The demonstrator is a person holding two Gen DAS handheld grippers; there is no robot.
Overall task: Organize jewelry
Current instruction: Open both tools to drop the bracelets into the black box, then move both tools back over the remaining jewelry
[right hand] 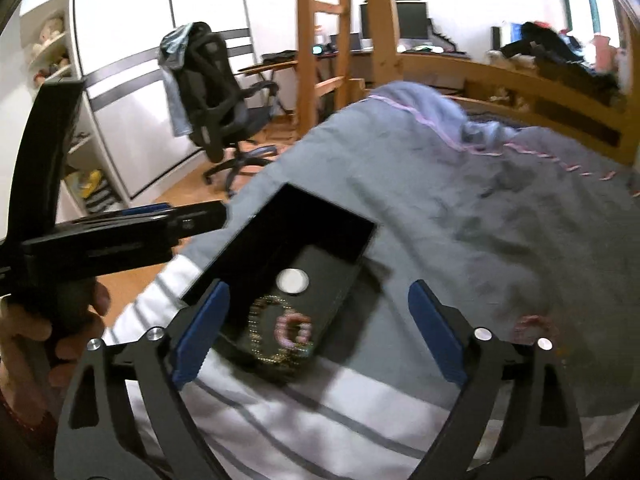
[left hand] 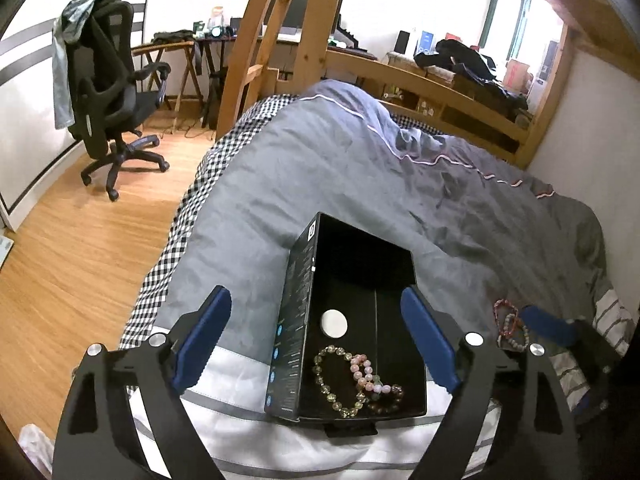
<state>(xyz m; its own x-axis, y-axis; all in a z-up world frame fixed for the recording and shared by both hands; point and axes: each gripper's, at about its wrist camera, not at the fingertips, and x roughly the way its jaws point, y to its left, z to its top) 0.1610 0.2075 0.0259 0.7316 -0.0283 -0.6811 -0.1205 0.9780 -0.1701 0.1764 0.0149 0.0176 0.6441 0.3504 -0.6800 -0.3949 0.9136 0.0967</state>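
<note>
An open black box [left hand: 394, 276] lies on the grey bed. Inside are a white round disc [left hand: 334, 323], a yellow-green bead bracelet [left hand: 332, 376], a pink bead bracelet [left hand: 366, 372] and a dark bead bracelet [left hand: 390, 398]. My left gripper [left hand: 316, 340] is open and empty, its jaws straddling the box. Two more bracelets [left hand: 510, 326] lie on the duvet right of the box, beside the right gripper's blue finger [left hand: 548, 326]. In the right wrist view the box [right hand: 256, 240] and its blurred bracelets [right hand: 280, 332] sit between the open jaws of my right gripper [right hand: 320, 332]; a blurred pinkish bracelet [right hand: 534, 326] lies right.
The grey duvet [left hand: 360, 168] covers the bed, with white striped bedding [left hand: 256, 432] at the near edge. A black office chair [left hand: 116, 96] stands on the wood floor at left. Wooden ladder posts [left hand: 280, 40] and a bed rail [left hand: 440, 88] stand behind. The left gripper's body [right hand: 100, 236] is at left.
</note>
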